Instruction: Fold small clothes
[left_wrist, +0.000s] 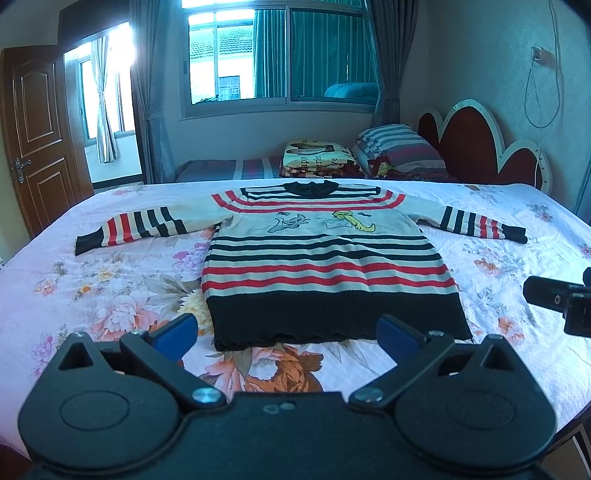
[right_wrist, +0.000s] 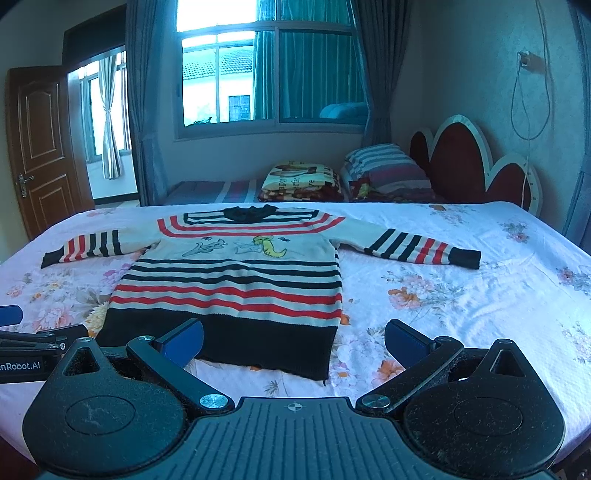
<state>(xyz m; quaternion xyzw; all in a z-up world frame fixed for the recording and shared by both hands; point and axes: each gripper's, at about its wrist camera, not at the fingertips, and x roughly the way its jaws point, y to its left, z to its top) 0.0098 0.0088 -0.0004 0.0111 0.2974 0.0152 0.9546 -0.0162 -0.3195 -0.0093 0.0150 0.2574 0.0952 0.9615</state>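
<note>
Hovering low over the near edge of the bed, the left hand-held gripper (left_wrist: 286, 332) has its two blue-padded fingers (left_wrist: 177, 332) spread wide apart, nothing between them. In its own view they frame the black ribbed hem of the small knitted sweater with cream, red and black stripes (left_wrist: 325, 258), which sits at 12 o'clock just beyond the pads.

Over to the right hand-held gripper (right_wrist: 293, 341): fingers apart as well, empty, one blue pad (right_wrist: 184, 339) over the hem's near corner, the other over bare sheet at 2 o'clock of the hem. In the left view, it juts in as a black piece at 3 o'clock.

The sweater lies flat and face up on the white bedsheet printed with pink and orange flowers (left_wrist: 110, 295), collar away from the cameras, both sleeves stretched straight out to 9 and 3 o'clock, black cuffs at the tips. Two cartoon figures, one grey-blue and one yellow, show across the chest.

Beyond it at 12 o'clock, a folded printed blanket (left_wrist: 314, 155) and a striped pillow (left_wrist: 399, 144) rest near the red scalloped headboard (left_wrist: 480, 147). Window above, brown wooden door (left_wrist: 37, 136) at 9 o'clock.
</note>
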